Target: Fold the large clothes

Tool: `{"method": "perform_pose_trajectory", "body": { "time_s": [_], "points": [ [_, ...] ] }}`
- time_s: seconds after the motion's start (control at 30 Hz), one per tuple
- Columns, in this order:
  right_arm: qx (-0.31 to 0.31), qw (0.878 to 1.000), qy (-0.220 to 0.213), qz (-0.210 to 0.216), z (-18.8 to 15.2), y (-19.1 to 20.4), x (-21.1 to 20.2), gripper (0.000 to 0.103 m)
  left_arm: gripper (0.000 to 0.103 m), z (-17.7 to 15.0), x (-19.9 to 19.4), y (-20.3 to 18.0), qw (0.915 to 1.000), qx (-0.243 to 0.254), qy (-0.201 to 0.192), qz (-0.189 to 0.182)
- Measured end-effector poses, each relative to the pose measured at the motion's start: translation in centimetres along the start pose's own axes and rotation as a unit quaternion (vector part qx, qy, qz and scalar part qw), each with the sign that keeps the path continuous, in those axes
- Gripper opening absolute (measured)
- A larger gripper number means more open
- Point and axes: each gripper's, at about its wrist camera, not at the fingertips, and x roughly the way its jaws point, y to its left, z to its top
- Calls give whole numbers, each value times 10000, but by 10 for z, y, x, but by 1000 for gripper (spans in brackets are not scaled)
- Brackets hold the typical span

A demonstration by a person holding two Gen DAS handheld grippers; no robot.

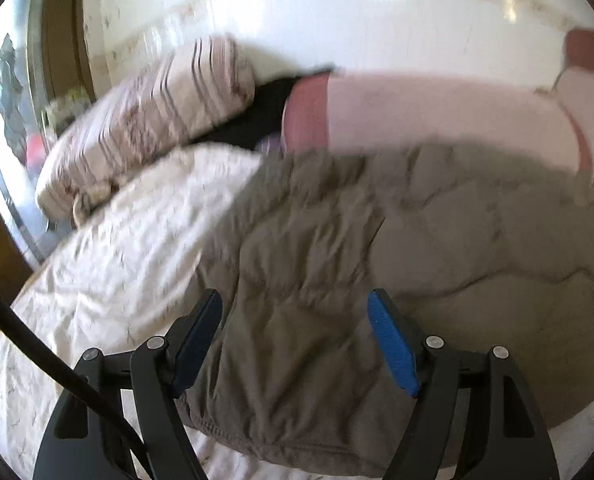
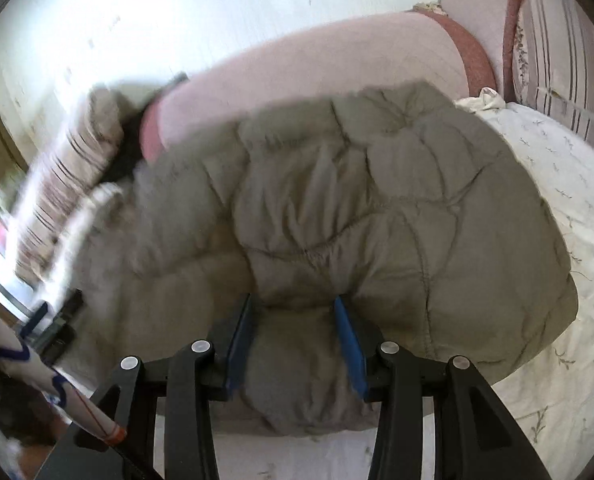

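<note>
A large grey-brown quilted puffer jacket (image 1: 337, 264) lies bunched on a bed with a white floral sheet (image 1: 97, 264). My left gripper (image 1: 297, 320) is open wide above the jacket's near hem, its blue pads (image 1: 393, 344) apart with fabric below them. In the right wrist view the jacket (image 2: 337, 208) fills the middle. My right gripper (image 2: 297, 320) has its blue pads (image 2: 349, 340) pressed against a thick fold of the jacket between them.
A striped floral pillow (image 1: 149, 120) lies at the bed's left, a pink headboard cushion (image 1: 437, 112) behind the jacket. Another striped pillow (image 2: 557, 60) is at the right. A dark object (image 1: 257, 116) lies between pillow and cushion. White wall behind.
</note>
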Motion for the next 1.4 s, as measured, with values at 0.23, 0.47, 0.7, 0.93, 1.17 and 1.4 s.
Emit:
{"method": "perform_pose_trajectory", "body": {
  "time_s": [0.23,0.47,0.7,0.93,1.17,1.4],
  "points": [
    [415,9954,-266,-826,9,-40,-21,46,75,-6,-3,-29,9978,296,94,-586],
    [965,9933,235,-595,0,-63,5,47,75,-14,25,-32,9951,255,631,-711],
    [1034,9929,288,-511,-3,-66,8,48,76,-16,29,-31,9951,214,633,-733],
    [947,9939,-220,-528,3,-62,-21,48,76,1,11,0,9990,-216,180,-339],
    [1013,9930,89,-594,-2,-70,-8,49,76,-4,47,31,9928,-744,923,-155],
    [808,9941,244,-676,-3,-64,1,56,76,-4,52,26,9938,-533,973,-59]
  ]
}}
